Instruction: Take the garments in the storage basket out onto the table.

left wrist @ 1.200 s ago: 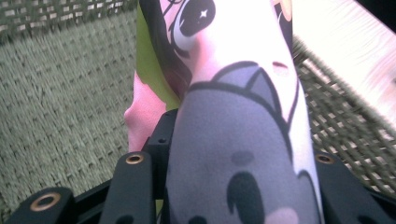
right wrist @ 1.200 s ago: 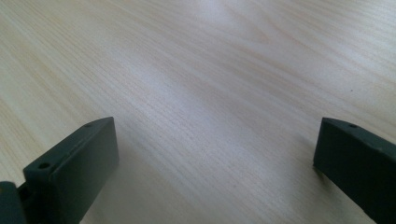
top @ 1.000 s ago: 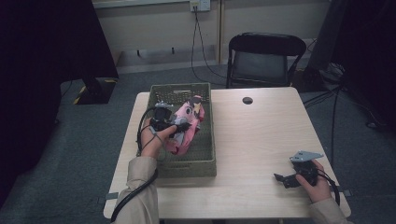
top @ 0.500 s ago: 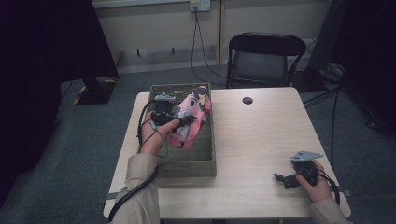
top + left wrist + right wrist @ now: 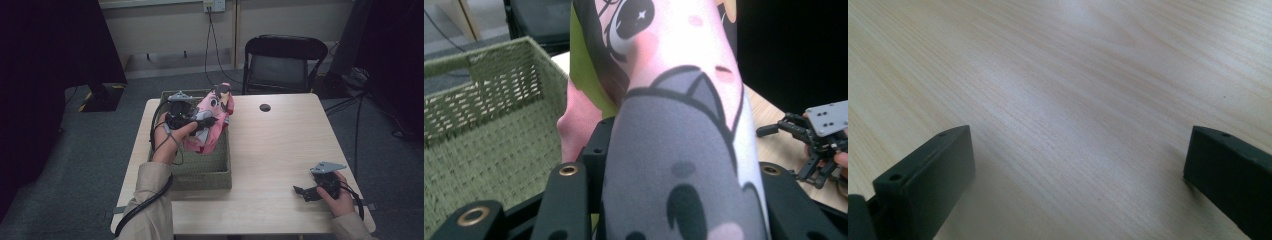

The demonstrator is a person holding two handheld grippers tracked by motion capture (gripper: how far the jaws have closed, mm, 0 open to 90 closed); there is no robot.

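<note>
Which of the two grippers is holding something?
The left gripper, shut on the pink plush toy above the green basket. The right gripper sits open on the table, holding nothing.

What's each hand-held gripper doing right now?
Left hand-held gripper: shut on the pink cushion, above the basket.
Right hand-held gripper: open, holding nothing.
</note>
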